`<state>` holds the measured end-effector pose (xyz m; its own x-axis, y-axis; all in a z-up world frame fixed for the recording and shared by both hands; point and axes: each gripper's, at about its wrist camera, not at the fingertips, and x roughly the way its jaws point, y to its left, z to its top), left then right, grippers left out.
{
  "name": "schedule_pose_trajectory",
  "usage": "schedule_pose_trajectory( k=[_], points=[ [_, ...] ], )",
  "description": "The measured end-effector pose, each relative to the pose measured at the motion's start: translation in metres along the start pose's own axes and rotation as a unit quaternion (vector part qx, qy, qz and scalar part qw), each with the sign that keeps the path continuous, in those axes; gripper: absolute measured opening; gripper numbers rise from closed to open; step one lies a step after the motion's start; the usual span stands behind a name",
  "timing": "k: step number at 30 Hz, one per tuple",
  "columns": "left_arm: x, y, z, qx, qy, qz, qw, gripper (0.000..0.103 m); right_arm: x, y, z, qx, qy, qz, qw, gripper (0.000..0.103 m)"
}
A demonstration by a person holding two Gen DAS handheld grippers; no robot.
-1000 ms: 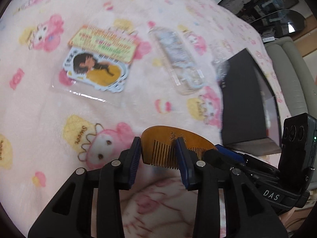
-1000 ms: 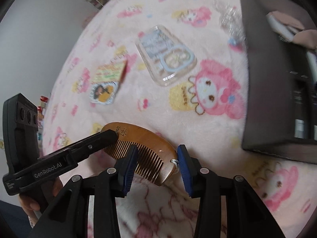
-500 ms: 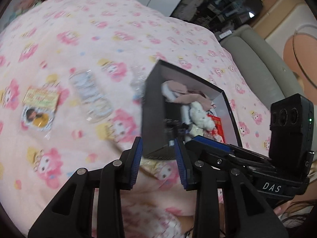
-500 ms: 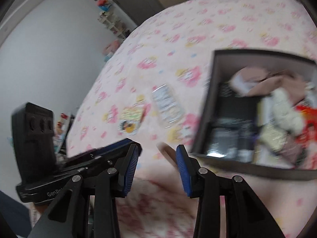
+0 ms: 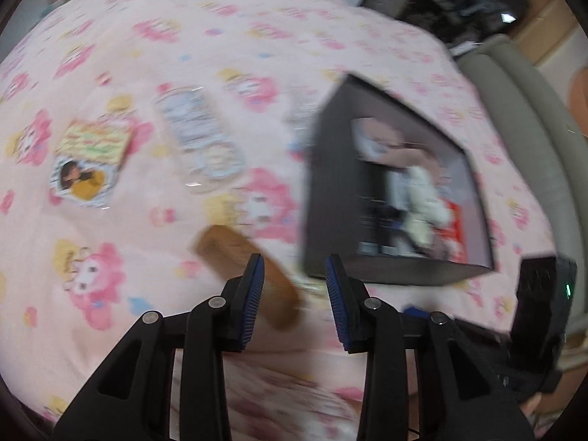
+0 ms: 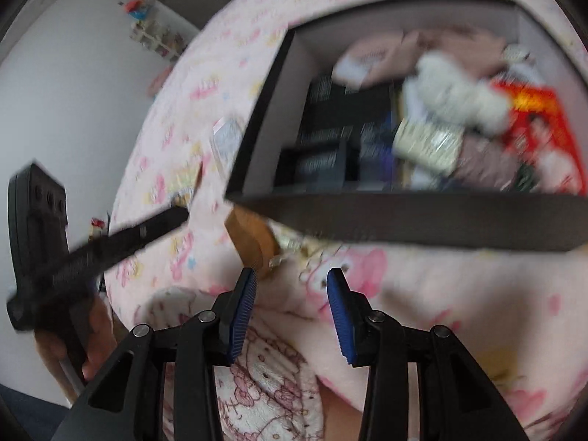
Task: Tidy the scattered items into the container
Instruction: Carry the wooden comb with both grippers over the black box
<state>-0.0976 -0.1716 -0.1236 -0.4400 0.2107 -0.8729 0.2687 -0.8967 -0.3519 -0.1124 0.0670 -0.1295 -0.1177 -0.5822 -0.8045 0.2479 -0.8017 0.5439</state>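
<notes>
Left tongs (image 5: 294, 305): blue-padded jaws standing apart, nothing clamped. Right tongs (image 6: 292, 312): the same, parted and empty. Both look down on a pink fleece blanket with cartoon prints (image 5: 110, 330).

Flat, crescent-backed brown wooden comb (image 5: 235, 253): just beyond the left tongs' tips, partly hidden behind the left pad and clear of both pads. In the right view it sits just off the near left corner of the box, outside it. Heavy blur, so whether it lies flat on the fleece I cannot tell.

Long axis: in the left view it slants from upper left down to lower right, the lower end nearest the tongs. A small pale fitting shows at that near end in the right view. Which way the teeth face is lost in blur.

Handling, my estimate: light, stiff, smooth-finished; thin, so it may sink into the soft pile. Pinch across the solid back mid-length, not the fine teeth, which could snap.

Dark rectangular open box (image 5: 386, 275): already crowded with soft toys and packets.

Farther left, apart from the box: clear plastic blister pack holding a pale ring (image 5: 202, 136), then a clear-sleeved cartoon card (image 5: 92, 158).
</notes>
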Motion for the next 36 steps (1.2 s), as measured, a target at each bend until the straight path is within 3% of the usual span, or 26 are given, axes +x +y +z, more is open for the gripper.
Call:
schedule_pose_trajectory(
  k=[5,12,17,19,27,36],
  points=[
    [0.034,0.04,0.018,-0.034,0.043,0.015,0.9984,0.045,0.053,0.006,-0.001,0.019,0.044,0.007,0.999,0.037],
    [0.091,0.05,0.038,-0.02,0.125,0.01,0.9919,0.06,0.09,0.01,0.006,0.029,0.045,0.004,0.999,0.038],
    [0.106,0.06,0.038,-0.04,0.162,-0.013,0.9859,0.055,0.107,0.027,0.006,-0.011,0.041,-0.008,0.999,0.038],
    [0.101,0.053,0.031,-0.023,0.166,-0.014,0.9858,0.039,0.11,0.03,0.003,-0.018,0.035,-0.013,0.999,0.038],
    [0.068,0.023,-0.014,0.008,0.154,-0.007,0.988,0.034,0.099,0.014,-0.013,0.021,0.037,0.021,0.999,0.039],
    [0.067,-0.042,-0.072,0.035,0.163,-0.1,0.9809,0.035,0.028,-0.033,-0.032,0.053,-0.028,-0.027,0.998,0.039]
  ],
)
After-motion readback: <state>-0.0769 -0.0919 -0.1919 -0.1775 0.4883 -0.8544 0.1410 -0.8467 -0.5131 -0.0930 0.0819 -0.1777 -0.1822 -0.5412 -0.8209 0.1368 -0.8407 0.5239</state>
